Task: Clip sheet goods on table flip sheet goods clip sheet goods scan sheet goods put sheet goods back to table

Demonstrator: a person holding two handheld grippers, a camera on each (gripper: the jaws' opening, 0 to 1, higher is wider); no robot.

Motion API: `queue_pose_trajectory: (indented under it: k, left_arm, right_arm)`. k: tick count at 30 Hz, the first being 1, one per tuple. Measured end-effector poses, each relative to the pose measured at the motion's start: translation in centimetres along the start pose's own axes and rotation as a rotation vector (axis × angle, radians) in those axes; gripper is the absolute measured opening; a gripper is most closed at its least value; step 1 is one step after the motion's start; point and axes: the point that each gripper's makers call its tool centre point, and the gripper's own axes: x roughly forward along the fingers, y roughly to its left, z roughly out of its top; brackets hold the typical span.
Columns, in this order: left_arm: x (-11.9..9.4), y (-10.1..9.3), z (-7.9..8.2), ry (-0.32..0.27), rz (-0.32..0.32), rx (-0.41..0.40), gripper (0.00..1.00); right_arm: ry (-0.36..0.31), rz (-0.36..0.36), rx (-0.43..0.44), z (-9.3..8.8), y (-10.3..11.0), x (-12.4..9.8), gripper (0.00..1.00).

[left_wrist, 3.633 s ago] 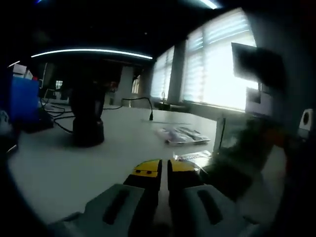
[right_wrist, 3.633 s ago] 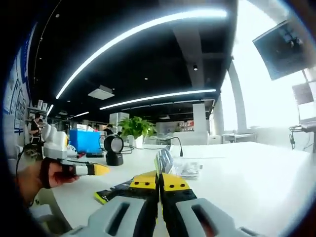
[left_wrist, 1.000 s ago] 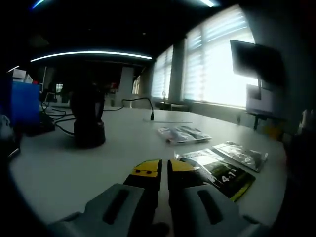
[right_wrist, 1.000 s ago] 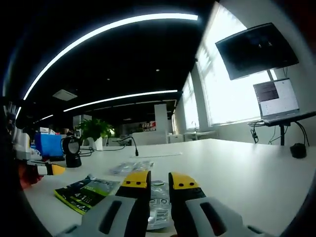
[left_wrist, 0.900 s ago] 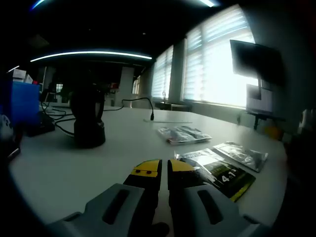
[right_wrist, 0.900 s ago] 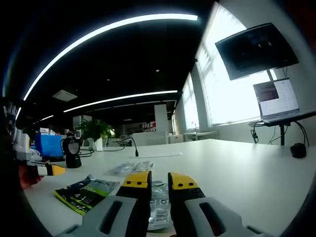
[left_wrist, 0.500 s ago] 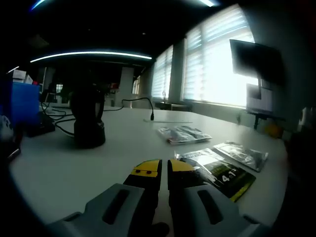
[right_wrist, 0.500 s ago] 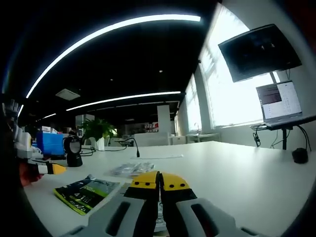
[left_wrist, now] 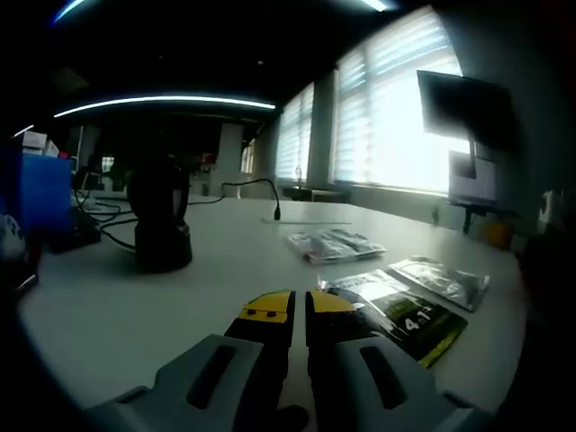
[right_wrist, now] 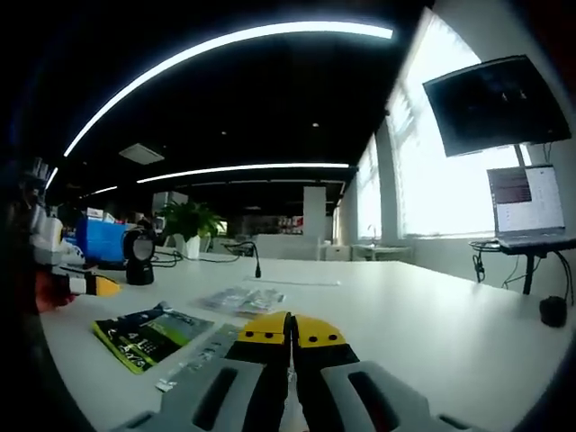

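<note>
Three packets [left_wrist: 409, 315] on the table [left_wrist: 180, 297]; both grippers apparently closed, empty

both grippers [left_wrist: 292, 303] [right_wrist: 291, 328], jaws closed

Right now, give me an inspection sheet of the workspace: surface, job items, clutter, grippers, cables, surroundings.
Surface: white table, flat.
Job's things: green-black packet and silvery packet lying flat side by side; clear packet farther back.
Clutter: black scanner stand; blue box.
Grippers: left gripper jaws together, nothing between them; right gripper jaws together above the silvery packet, grip on it not visible.
Cables: black cable across the table; more near the blue box.
Surroundings: windows with blinds, wall monitor, potted plant.
</note>
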Motion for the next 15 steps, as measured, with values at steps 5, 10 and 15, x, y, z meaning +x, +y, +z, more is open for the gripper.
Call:
queue_pose_trajectory:
  k: [5,10,15]
  left_arm:
    - [0.0,0.1,0.0,-0.001,0.003,0.003,0.0]
    - [0.1,0.1,0.0,0.0,0.005,0.017,0.0]
    - [0.2,-0.1,0.0,0.002,0.002,0.036,0.0]
  right_arm:
    - [0.028,0.044,-0.03,-0.3,-0.3,0.4,0.0]
    - [0.06,0.075,-0.017,-1.0,-1.2,0.9,0.0]
    - [0.073,0.102,-0.038,-1.0,-1.7,1.2,0.0]
